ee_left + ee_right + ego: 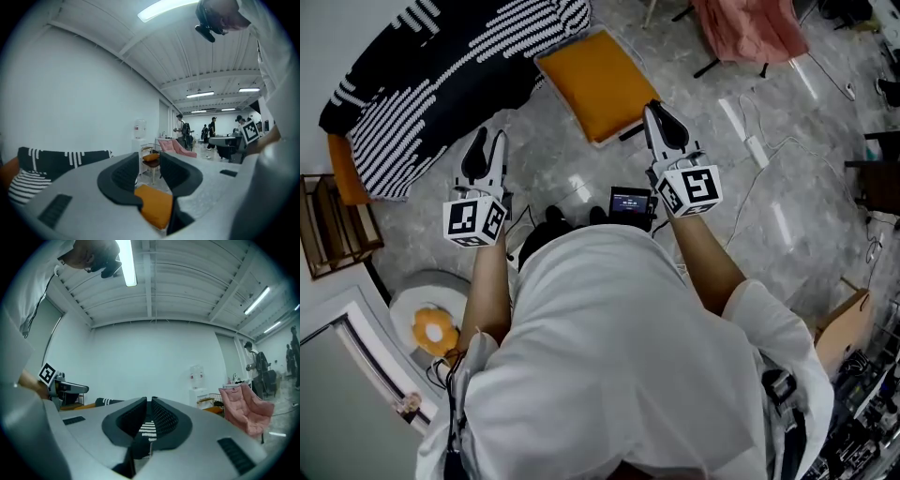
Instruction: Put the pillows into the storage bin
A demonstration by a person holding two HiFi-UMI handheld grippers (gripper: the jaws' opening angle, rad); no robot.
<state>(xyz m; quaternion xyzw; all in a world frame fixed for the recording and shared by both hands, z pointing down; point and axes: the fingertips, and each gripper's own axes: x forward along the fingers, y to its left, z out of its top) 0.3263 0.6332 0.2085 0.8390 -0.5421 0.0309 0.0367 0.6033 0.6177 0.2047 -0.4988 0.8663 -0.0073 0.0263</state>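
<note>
Left tongs (487, 142) released, right tongs (658, 114) clenched empty. Floor (558, 169): orange pillow (598, 84) 12 o'clock, striped pillow (441, 84) 10, power strip (756, 150) 2.

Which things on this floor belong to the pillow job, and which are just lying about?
Job:
- orange pillow
- striped pillow
(no storage bin shows in any view)

Lying about:
- pink chair
- power strip
- cardboard box
</note>
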